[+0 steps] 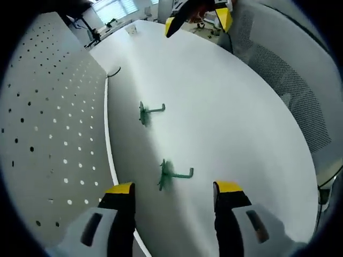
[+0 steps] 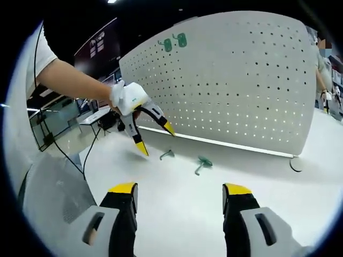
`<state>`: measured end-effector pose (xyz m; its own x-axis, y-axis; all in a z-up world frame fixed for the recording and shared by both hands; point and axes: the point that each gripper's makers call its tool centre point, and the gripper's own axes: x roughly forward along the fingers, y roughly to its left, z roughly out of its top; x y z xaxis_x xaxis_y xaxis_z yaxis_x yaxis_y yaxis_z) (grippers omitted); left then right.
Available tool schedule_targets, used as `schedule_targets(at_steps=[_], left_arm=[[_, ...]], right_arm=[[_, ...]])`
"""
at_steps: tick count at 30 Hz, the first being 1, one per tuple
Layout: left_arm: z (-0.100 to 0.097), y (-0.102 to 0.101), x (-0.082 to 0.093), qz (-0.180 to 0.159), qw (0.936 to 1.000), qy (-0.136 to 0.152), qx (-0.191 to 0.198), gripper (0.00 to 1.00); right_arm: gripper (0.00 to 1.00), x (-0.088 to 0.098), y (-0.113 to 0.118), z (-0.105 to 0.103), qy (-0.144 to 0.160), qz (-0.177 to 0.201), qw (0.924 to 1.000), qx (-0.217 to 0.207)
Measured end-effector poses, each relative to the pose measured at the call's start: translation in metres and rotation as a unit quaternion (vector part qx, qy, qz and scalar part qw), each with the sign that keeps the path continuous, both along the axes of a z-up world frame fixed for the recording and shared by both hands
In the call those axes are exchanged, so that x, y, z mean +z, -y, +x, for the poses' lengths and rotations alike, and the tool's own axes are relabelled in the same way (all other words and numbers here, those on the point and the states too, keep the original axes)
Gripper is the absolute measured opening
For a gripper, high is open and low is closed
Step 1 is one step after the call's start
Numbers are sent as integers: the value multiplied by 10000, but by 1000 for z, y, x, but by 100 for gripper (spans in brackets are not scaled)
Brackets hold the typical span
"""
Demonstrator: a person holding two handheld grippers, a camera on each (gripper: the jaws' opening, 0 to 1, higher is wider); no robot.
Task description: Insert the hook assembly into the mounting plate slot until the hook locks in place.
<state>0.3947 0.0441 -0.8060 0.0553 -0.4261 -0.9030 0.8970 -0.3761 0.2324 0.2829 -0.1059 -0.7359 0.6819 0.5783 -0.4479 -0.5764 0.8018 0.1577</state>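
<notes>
Left gripper (image 1: pixel 173 191), seen in the left gripper view: jaws spread wide, nothing between them, hovering over the white bench (image 1: pixel 241 123). Near green hook (image 1: pixel 172 174) lies flat on the bench just ahead of the jaws, between their lines. Second green hook (image 1: pixel 148 112) lies further on, apart from the first. White perforated mounting plate (image 1: pixel 48 123) stands along the bench edge beside both hooks. Right gripper (image 1: pixel 199 15) shows at the far end, yellow tips only.

Right gripper view: right gripper (image 2: pixel 179 191) jaws spread, empty, well back from the hooks. Left gripper (image 2: pixel 155 138) hangs open, tips pointing down, over the bench near one hook (image 2: pixel 166 155); the other hook (image 2: pixel 202 163) lies just beside. Two green pieces (image 2: pixel 173 42) already sit high on the plate (image 2: pixel 236 80).

Judgement: pick-up step, no hook grasped yet. Next move calls for lowering the left gripper around the near hook's stem, closing, then turning its base toward the plate holes.
</notes>
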Motion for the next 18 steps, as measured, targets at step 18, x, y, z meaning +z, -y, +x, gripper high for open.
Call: schedule_targets(at_steps=[18], left_arm=[[0, 7, -22, 256, 9975, -639, -146, 54]], right_arm=[[59, 0, -1, 0, -49, 95, 9999, -14]])
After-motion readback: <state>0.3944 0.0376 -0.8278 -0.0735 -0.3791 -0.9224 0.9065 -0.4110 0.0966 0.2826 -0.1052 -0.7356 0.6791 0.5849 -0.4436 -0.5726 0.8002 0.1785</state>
